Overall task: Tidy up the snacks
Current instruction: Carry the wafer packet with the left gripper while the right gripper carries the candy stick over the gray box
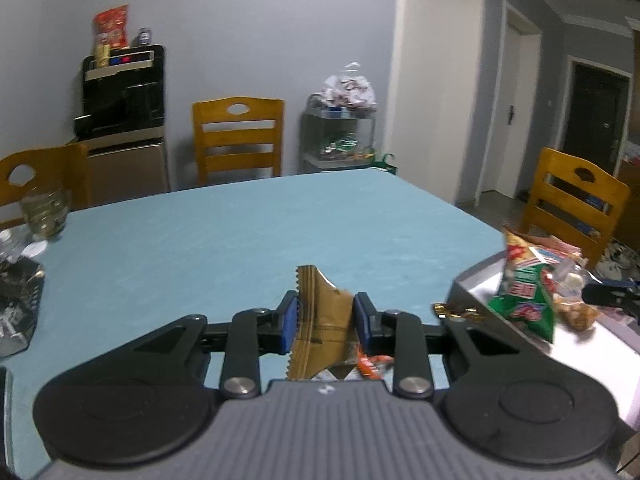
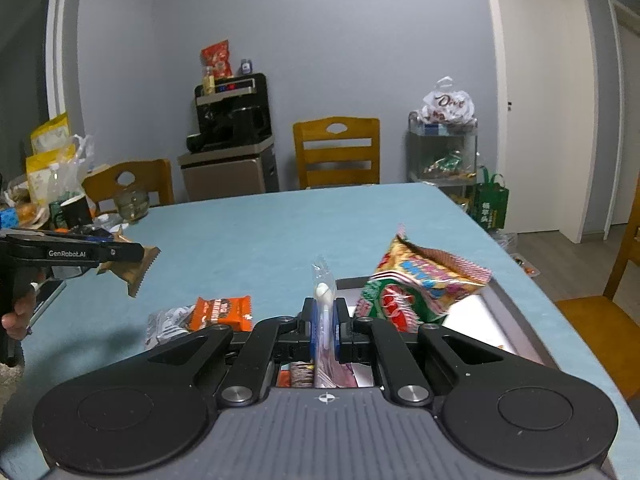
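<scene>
My left gripper (image 1: 325, 314) is shut on a gold-brown snack packet (image 1: 320, 320) and holds it above the blue table (image 1: 240, 232). It also shows at the left of the right wrist view (image 2: 134, 258), with the packet (image 2: 136, 270) sticking out. My right gripper (image 2: 325, 320) is shut on a clear packet with a white candy (image 2: 323, 292). A white tray (image 2: 504, 320) on the right holds a green-and-red snack bag (image 2: 416, 284), also seen in the left wrist view (image 1: 524, 292). An orange snack packet (image 2: 222, 312) and a silver one (image 2: 168, 324) lie on the table.
Wooden chairs (image 1: 238, 140) stand around the table. A glass jar (image 1: 44, 210) and clutter sit at the table's far left. A black water dispenser (image 2: 232, 120) and a rack of snacks (image 2: 444, 148) stand by the wall.
</scene>
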